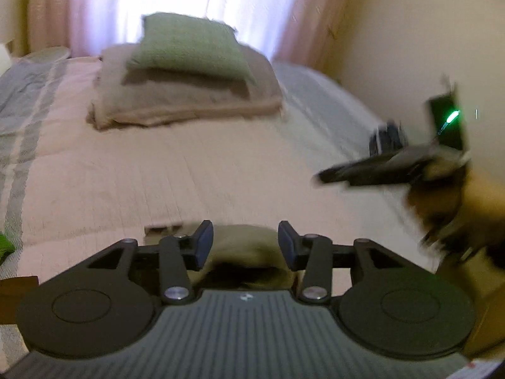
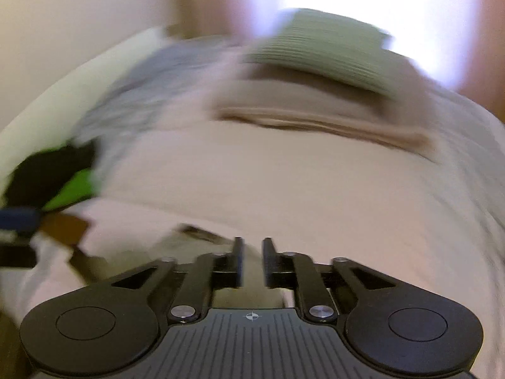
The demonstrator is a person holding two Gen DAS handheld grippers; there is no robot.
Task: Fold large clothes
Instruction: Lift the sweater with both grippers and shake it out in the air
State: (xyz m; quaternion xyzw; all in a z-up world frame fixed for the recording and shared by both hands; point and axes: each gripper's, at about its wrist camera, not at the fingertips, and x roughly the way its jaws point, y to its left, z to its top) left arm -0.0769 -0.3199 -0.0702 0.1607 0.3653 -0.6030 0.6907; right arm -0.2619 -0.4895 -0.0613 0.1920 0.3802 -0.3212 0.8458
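The left gripper (image 1: 245,246) points down at a slant over the bed (image 1: 157,170), its jaws standing partly apart with nothing between the blue pads (image 1: 204,243). Just beyond and below the pads lies a small olive-tan piece of cloth (image 1: 243,246); the pads do not touch it as far as the blurred view shows. To the right in the same view the right gripper (image 1: 356,170) is a dark smear above the bed's right side, with a green light glowing on its body and the person's hand (image 1: 442,202) behind it.

The right gripper (image 2: 251,262), seen from its own camera, also tilts down toward the bed, its jaws a narrow gap apart and empty. At the left edge of that view the left gripper (image 2: 22,221) shows as a blurred blue pad and black bar, with a black and bright green heap (image 2: 60,177) behind it.

The folded clothes sit at the far end of the bed, near the bright curtained window (image 1: 164,0): a tan pile (image 1: 189,101) with a green folded piece (image 1: 189,47) on top, well apart from both grippers. The bedcover is pale pink with grey-blue bands at the sides.

A small round crosshair mark shows on the right gripper's ribbed body; no writing can be read anywhere.
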